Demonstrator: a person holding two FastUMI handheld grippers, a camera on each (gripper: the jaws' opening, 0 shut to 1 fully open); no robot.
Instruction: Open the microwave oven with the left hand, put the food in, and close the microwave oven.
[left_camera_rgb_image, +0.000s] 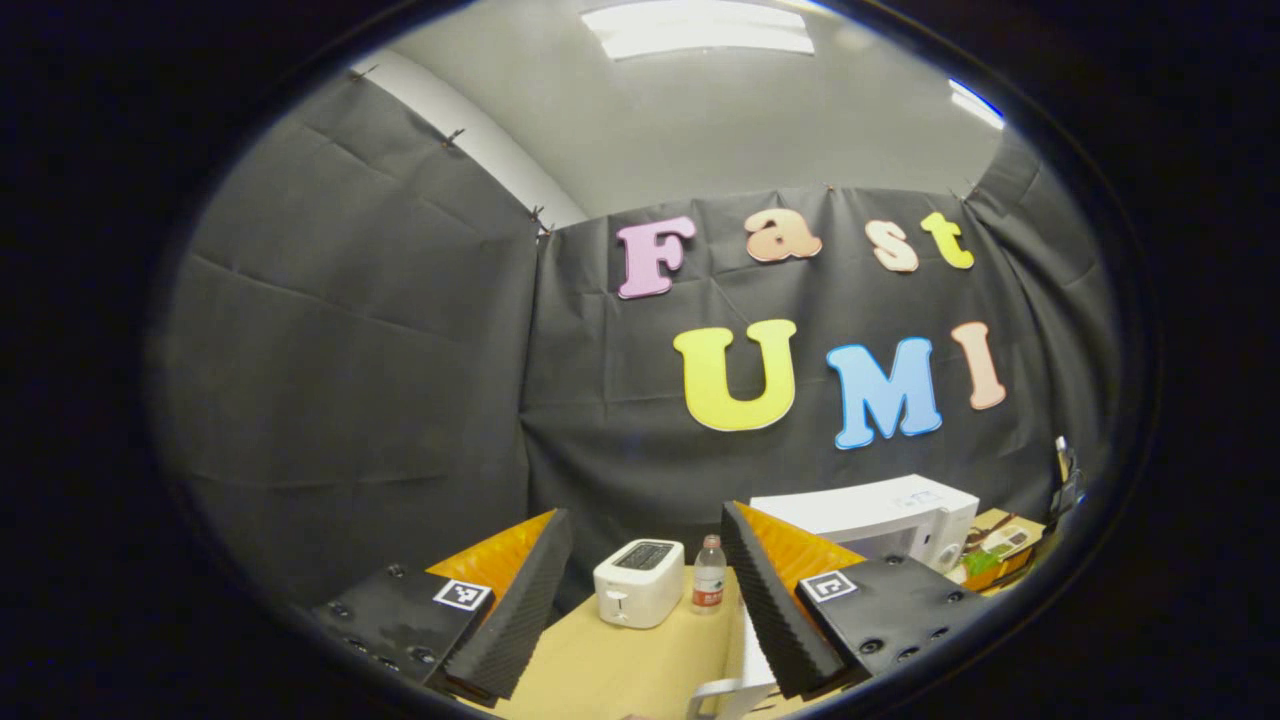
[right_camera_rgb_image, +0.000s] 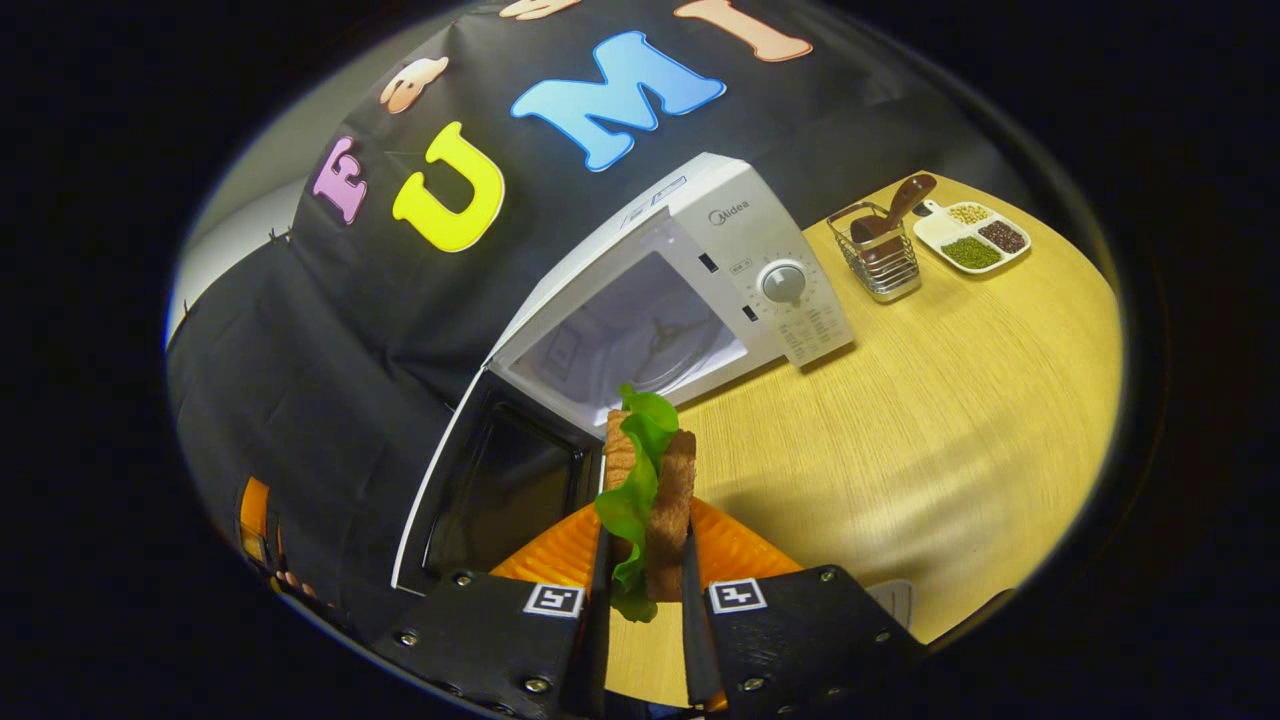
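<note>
Right tool (right_camera_rgb_image: 645, 570): fingers pressed on both sides of the sandwich (right_camera_rgb_image: 650, 480), a bread-and-lettuce stack held upright on edge. In the right gripper view the sandwich stands at 6 o'clock, just in front of the microwave oven (right_camera_rgb_image: 700, 290).

Microwave oven: door (right_camera_rgb_image: 500, 490) swung open toward 7 o'clock; the cavity (right_camera_rgb_image: 640, 335) is exposed, with the turntable visible inside. The control panel with its dial (right_camera_rgb_image: 783, 282) lies toward 2 o'clock of the cavity. The oven rests on the tabletop (right_camera_rgb_image: 950, 420).

At 1 o'clock in the same view, well apart from the oven: a wire basket (right_camera_rgb_image: 882, 258) holding a dark utensil, and just beside it a divided tray (right_camera_rgb_image: 975, 238) of beans and grains.

Left tool (left_camera_rgb_image: 647, 600): fingers spread wide, gripping nothing, raised above the tabletop (left_camera_rgb_image: 620, 665). In the left gripper view a toaster (left_camera_rgb_image: 638, 582) and a bottle (left_camera_rgb_image: 709, 574) stand between the fingers, side by side. The microwave oven (left_camera_rgb_image: 880, 515) appears at 4 o'clock.
</note>
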